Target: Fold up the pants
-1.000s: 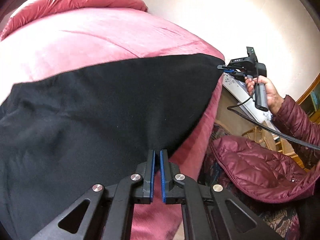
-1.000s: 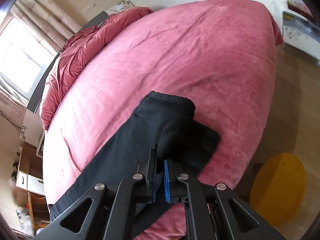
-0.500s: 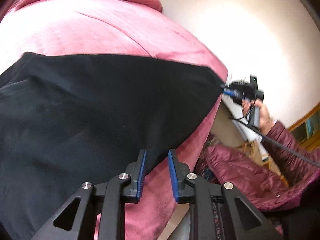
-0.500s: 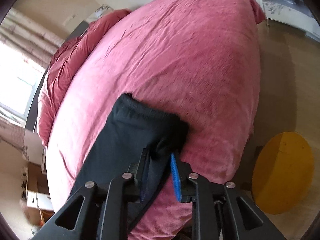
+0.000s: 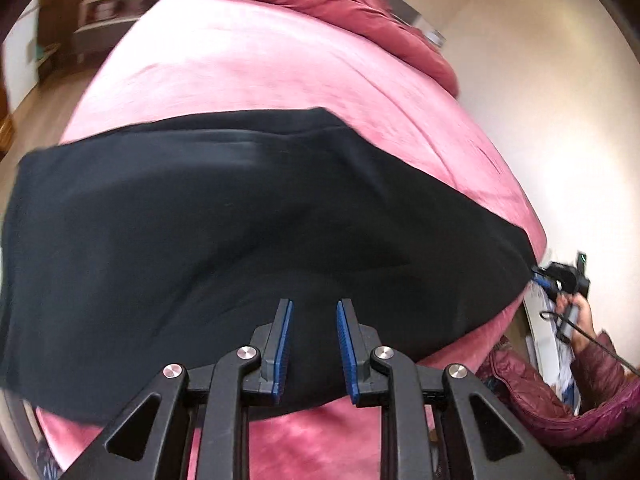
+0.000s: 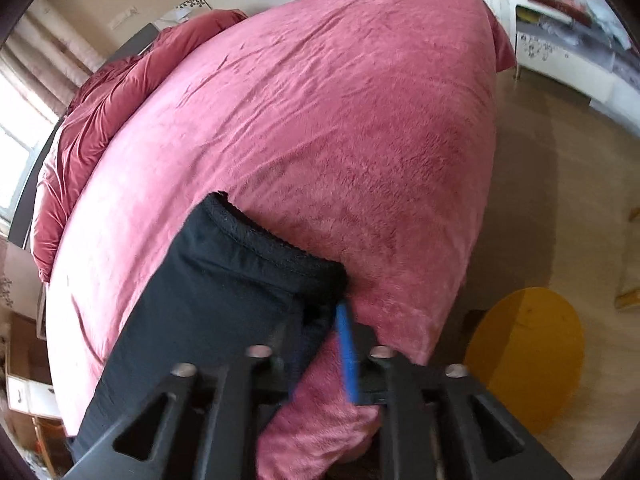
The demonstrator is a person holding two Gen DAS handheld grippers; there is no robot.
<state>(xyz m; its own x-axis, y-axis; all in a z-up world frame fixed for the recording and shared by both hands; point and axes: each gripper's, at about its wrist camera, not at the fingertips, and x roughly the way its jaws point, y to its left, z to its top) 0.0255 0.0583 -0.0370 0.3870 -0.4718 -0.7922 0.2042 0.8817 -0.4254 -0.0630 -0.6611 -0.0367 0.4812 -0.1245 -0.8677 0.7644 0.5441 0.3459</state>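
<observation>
Black pants (image 5: 240, 232) lie stretched flat across the pink bed cover (image 5: 248, 64). My left gripper (image 5: 315, 306) hovers over their near edge, open, its blue pads apart and gripping nothing. At the pants' far right end a hand holds my right gripper (image 5: 538, 276). In the right wrist view the waistband end (image 6: 272, 248) rests on the bed cover (image 6: 360, 120) near its corner. The jaws of my right gripper (image 6: 318, 316) are opening. A black corner of the pants lies loose between them, and one blue pad (image 6: 346, 352) shows clear of the cloth.
A crumpled red duvet (image 5: 352, 4) is heaped at the head of the bed. A round yellow stool (image 6: 524, 356) stands on the floor by the bed corner, and a white cabinet (image 6: 560, 60) lines the far wall. The person's maroon puffer jacket (image 5: 540, 392) is at the right.
Both grippers went from shut on the pants to open. The left one swung sideways along the near edge and rolled. The raised waistband end dropped flat onto the bed.
</observation>
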